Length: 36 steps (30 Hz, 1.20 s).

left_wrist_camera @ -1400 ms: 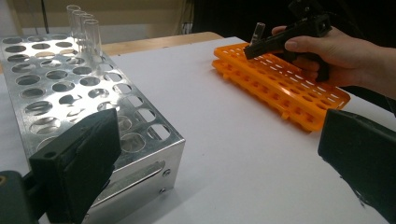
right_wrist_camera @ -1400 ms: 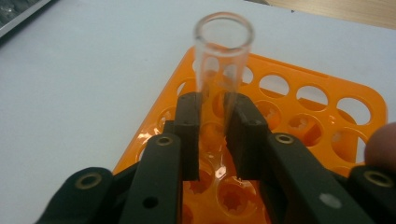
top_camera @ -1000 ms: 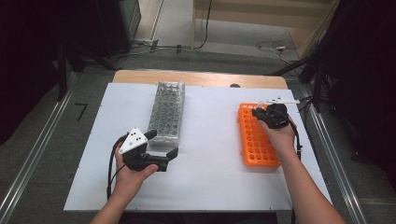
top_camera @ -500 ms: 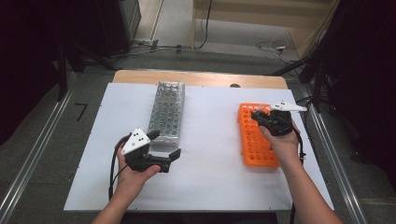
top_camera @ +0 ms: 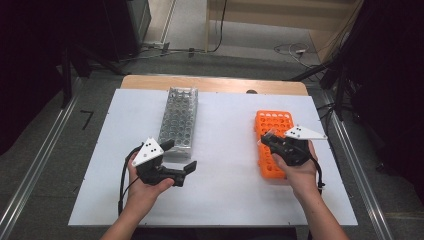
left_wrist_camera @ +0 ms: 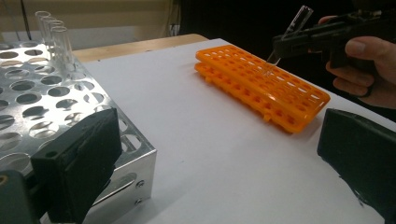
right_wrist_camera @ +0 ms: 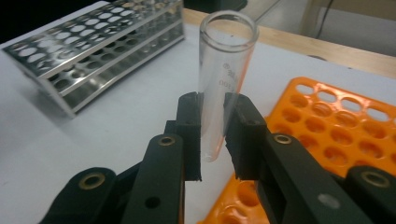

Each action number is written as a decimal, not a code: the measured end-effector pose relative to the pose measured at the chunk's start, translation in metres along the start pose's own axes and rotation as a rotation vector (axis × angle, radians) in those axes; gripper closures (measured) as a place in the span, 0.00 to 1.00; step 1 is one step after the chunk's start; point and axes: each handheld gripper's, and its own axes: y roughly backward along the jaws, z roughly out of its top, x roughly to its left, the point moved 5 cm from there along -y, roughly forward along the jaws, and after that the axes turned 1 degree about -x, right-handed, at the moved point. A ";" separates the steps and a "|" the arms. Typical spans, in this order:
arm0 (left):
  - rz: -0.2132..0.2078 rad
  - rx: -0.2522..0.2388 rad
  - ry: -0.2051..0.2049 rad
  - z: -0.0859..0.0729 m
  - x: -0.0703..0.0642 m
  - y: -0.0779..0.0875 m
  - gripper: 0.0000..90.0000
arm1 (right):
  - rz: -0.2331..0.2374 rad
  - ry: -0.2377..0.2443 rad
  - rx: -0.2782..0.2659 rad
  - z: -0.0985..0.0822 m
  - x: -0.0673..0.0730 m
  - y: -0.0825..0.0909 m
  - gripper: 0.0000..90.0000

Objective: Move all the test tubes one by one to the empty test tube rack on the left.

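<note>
The right hand-held gripper (right_wrist_camera: 212,140) pinches a glass tube (right_wrist_camera: 222,79) above the empty orange rack (top_camera: 272,142); the left hand-held gripper (top_camera: 177,160) gapes.

Right gripper (right_wrist_camera: 212,135) clamped on glass test tube (right_wrist_camera: 223,70).
Held tube upright above edge of orange rack (right_wrist_camera: 336,135); metal rack (right_wrist_camera: 100,51) stood well apart on white table (right_wrist_camera: 93,140).

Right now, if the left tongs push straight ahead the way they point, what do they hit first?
Probably nothing close: the left tongs are open over bare white table. Farther along that line lies the orange rack, which looks like first contact, though depth is hard to judge.
</note>
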 end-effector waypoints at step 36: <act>-0.230 0.022 -0.093 0.001 -0.065 -0.033 0.70 | 0.388 0.180 0.119 -0.017 0.139 -0.018 0.82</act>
